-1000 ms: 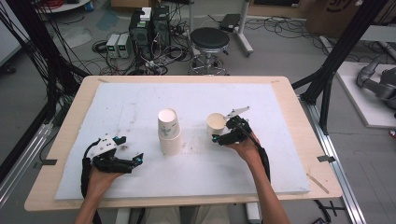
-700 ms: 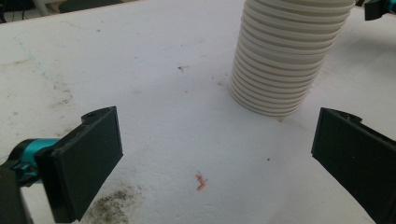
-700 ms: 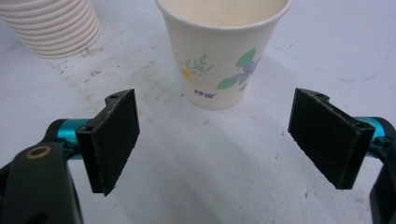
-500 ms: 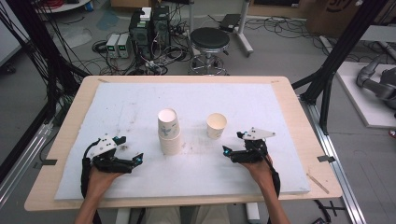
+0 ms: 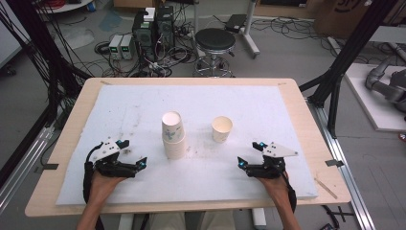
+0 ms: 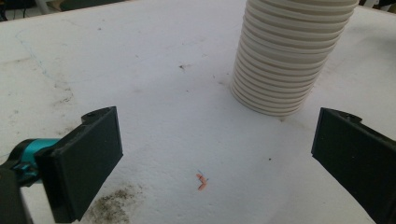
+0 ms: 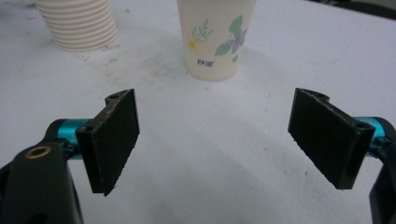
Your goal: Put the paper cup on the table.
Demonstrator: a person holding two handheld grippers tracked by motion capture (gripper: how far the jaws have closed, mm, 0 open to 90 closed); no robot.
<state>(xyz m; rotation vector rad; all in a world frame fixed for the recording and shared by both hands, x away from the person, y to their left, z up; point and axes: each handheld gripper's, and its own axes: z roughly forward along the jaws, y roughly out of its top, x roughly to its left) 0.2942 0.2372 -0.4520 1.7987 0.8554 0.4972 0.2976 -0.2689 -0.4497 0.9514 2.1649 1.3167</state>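
A tall stack of white paper cups (image 5: 173, 135) stands upright near the middle of the white mat; its ribbed base (image 6: 286, 60) fills the upper right of the left gripper view. A single paper cup (image 5: 222, 129) with a flower print stands upright to its right, and it appears as the flowered cup (image 7: 215, 37) ahead of the right jaws. My left gripper (image 5: 142, 163) rests low on the mat, left of the stack, open and holding nothing. My right gripper (image 5: 241, 163) sits below and right of the single cup, open and holding nothing.
The white mat (image 5: 268, 110) covers a wooden table (image 5: 311, 129). A small orange scrap (image 6: 202, 181) and dark smudges lie on the mat between the left jaws. Behind the table stand a stool (image 5: 216, 43), electronics and cables on the floor.
My right gripper let go of the single cup, pulled back toward the near right of the mat and now rests there open. The left gripper stayed put.
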